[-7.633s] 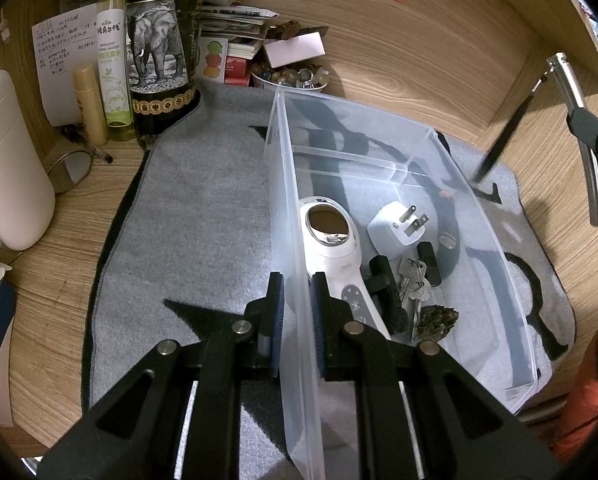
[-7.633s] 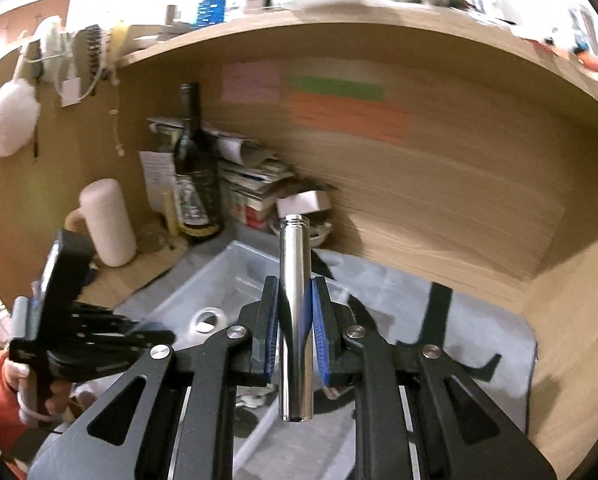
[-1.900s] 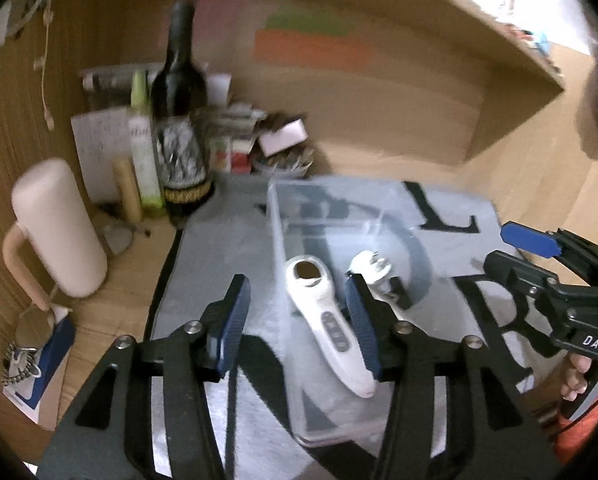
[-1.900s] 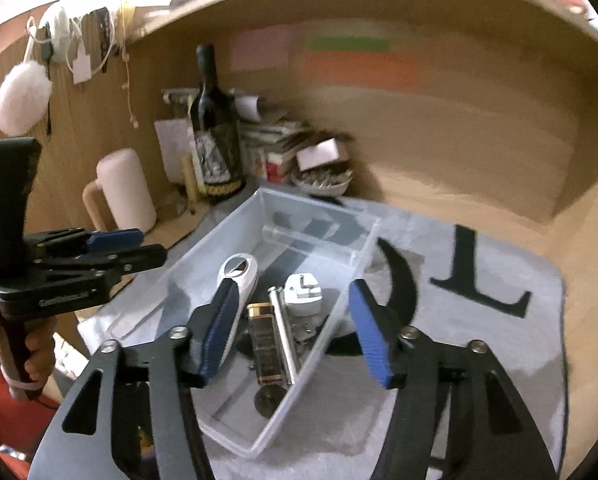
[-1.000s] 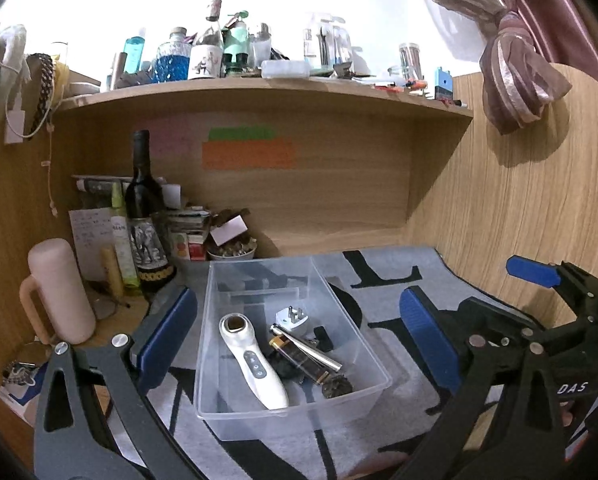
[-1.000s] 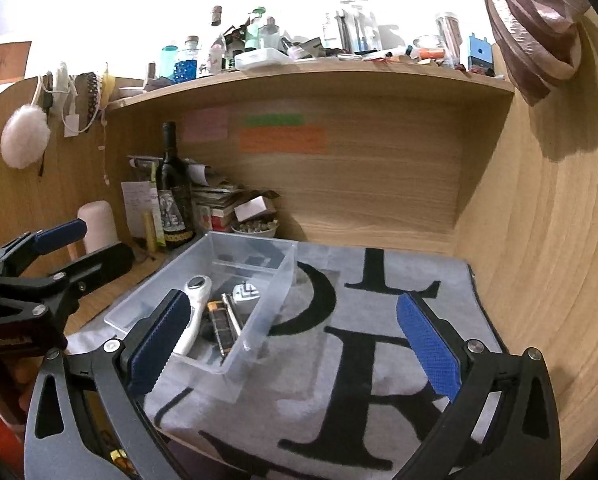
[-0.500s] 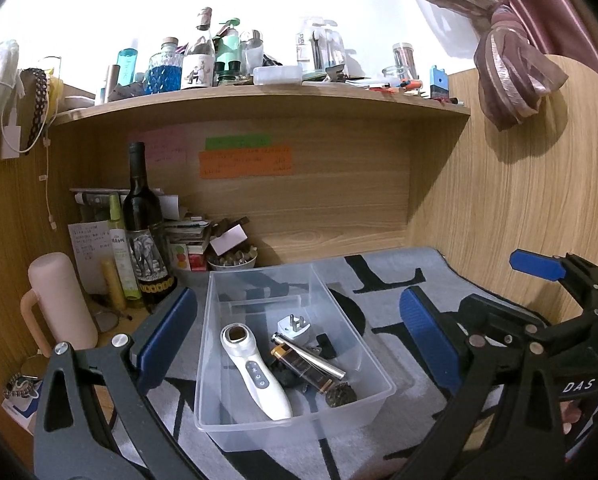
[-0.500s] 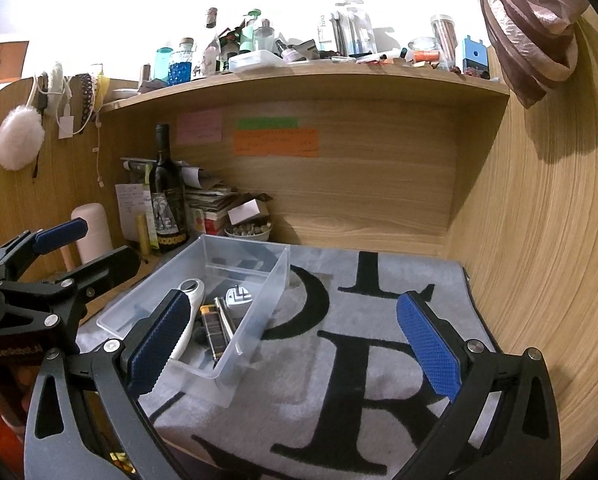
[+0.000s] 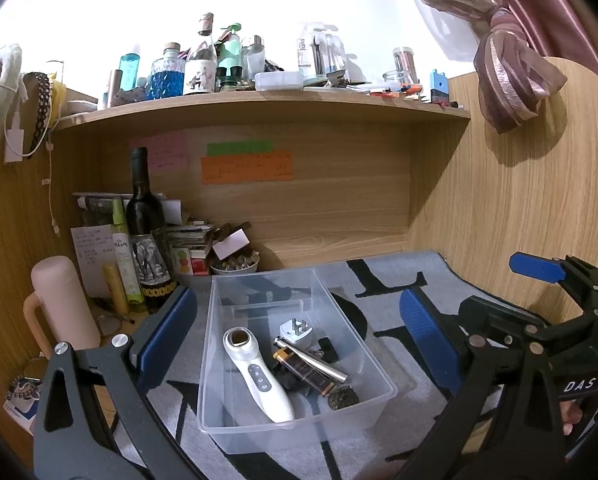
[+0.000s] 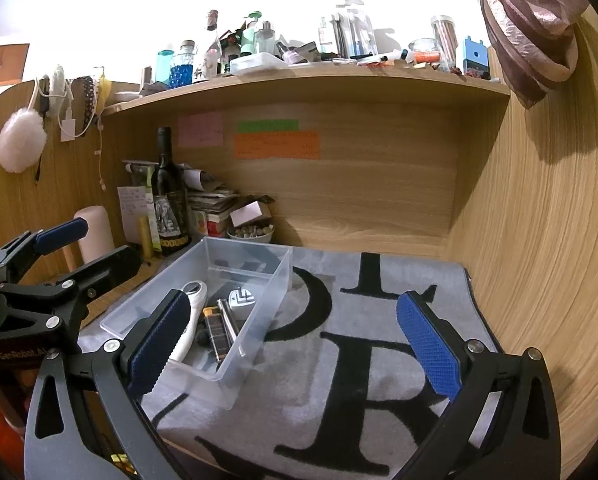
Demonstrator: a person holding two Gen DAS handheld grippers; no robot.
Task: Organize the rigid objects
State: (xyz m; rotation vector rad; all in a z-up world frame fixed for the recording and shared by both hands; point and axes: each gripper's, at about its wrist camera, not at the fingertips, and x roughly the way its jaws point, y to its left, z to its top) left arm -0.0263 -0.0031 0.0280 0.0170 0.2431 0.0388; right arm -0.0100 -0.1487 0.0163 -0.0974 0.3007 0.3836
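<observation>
All loose items lie inside the clear bin; both grippers spread apart, empty; task looks finished.

a dark wine bottle stands far left on the desk, a pink jug nearer beside it. a small bowl sits far behind. sticky notes cling to the back panel, bottles crowd the shelf, a grey lettered mat covers the desk.
</observation>
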